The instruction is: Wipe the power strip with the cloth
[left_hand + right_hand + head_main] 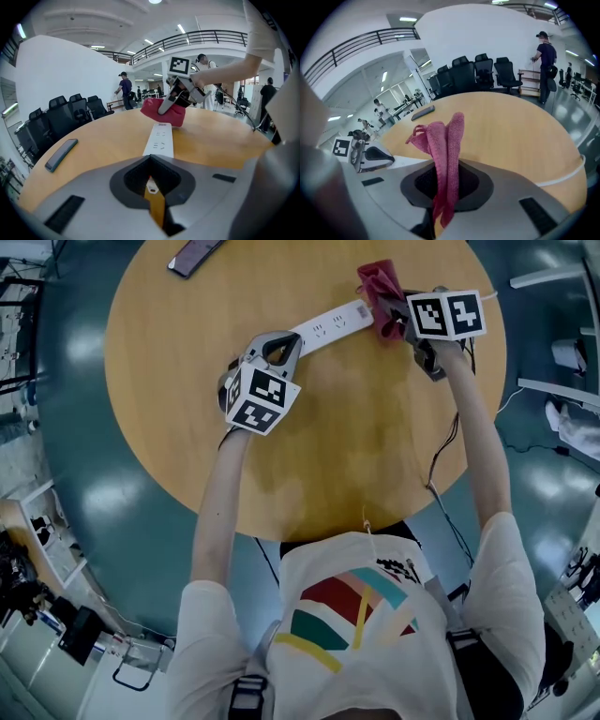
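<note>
Your left gripper [284, 343] is shut tight, and nothing sits between its jaws. In the left gripper view, the gripper [151, 165] points along the white power strip [160, 139]. The tip is right at the near end of the strip. You cannot tell whether it presses down on the strip or only touches it.

Your right gripper [397, 324] is clamped on the cloth [378, 287]. In the right gripper view, the pink cloth [448, 145] sticks up out of the gripper [445, 183] in two folds, and a bit hangs down under the jaws too. The cloth is bunched up, not flat.

From above, the power strip [328, 326] lies flat on the round wooden counter [356, 446]. It runs from your left gripper toward 2 o'clock. The cloth sits at the far end of the strip, on top of that end (the last bit of the strip is hidden under it). In the left gripper view, the cloth [169, 115] hangs from the right gripper and touches the far end.

A dark phone [194, 254] lies on the counter at about 11 o'clock from your left gripper, well apart from the strip.
</note>
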The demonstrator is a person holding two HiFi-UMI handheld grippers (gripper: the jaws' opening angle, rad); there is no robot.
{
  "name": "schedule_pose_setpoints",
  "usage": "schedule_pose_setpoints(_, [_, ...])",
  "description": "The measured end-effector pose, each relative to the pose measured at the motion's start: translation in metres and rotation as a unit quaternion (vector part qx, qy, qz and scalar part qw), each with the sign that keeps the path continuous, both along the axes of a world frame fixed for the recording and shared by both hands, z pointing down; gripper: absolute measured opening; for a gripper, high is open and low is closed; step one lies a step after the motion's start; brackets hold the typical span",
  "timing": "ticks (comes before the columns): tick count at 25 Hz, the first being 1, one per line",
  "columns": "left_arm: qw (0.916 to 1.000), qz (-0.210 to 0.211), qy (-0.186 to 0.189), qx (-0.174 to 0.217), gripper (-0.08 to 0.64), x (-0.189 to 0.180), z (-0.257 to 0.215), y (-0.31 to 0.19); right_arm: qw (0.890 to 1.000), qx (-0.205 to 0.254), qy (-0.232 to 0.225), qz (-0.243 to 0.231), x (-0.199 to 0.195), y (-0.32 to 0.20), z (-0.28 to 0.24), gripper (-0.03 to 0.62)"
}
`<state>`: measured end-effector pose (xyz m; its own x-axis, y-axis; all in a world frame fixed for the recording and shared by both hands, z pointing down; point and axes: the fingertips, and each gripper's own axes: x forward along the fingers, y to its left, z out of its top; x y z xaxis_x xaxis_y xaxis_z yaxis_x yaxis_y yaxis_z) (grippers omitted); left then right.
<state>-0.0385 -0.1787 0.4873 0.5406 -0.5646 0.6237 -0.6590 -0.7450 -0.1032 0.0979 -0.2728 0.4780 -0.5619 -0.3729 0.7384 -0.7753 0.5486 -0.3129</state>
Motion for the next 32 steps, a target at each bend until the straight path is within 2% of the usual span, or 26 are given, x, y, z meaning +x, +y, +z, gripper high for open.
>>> schedule_pose_setpoints(5, [1.0000,-0.006,-0.001,-0.001,0.026,-0.002,-0.002,-0.001,0.999,-0.039,0.025,-0.027,-0.019,-0.007,0.017,0.038])
schedule_pose_setpoints(12, [0.9999,-0.015,0.006,-0.005,0.026,-0.005,-0.004,-0.003,0.998,-0.037,0.034,-0.033,-0.016,0.005,0.012,0.040])
schedule_pose_setpoints(22, [0.9998,-0.015,0.009,-0.005,0.026,-0.004,-0.001,-0.004,0.997,-0.077,-0.013,-0.006,0.004,0.054,0.023,0.040])
schedule_pose_setpoints(24, [0.9992,-0.029,0.018,-0.021,0.027,-0.004,-0.001,-0.005,0.996,-0.082,-0.017,-0.003,0.005,0.060,0.026,0.038])
schedule_pose_setpoints(26, [0.9965,-0.063,0.034,-0.042,0.026,-0.005,-0.007,-0.003,0.996,-0.084,-0.013,-0.006,0.004,0.065,0.027,0.040])
schedule_pose_setpoints(29, [0.9932,-0.102,0.051,-0.026,0.027,0.009,-0.021,0.009,0.998,-0.059,0.012,-0.036,0.006,0.064,0.023,0.040])
schedule_pose_setpoints(32, [0.9943,-0.097,0.034,-0.029,0.026,0.026,-0.006,0.021,0.991,0.010,0.037,-0.129,-0.006,0.063,0.005,0.040])
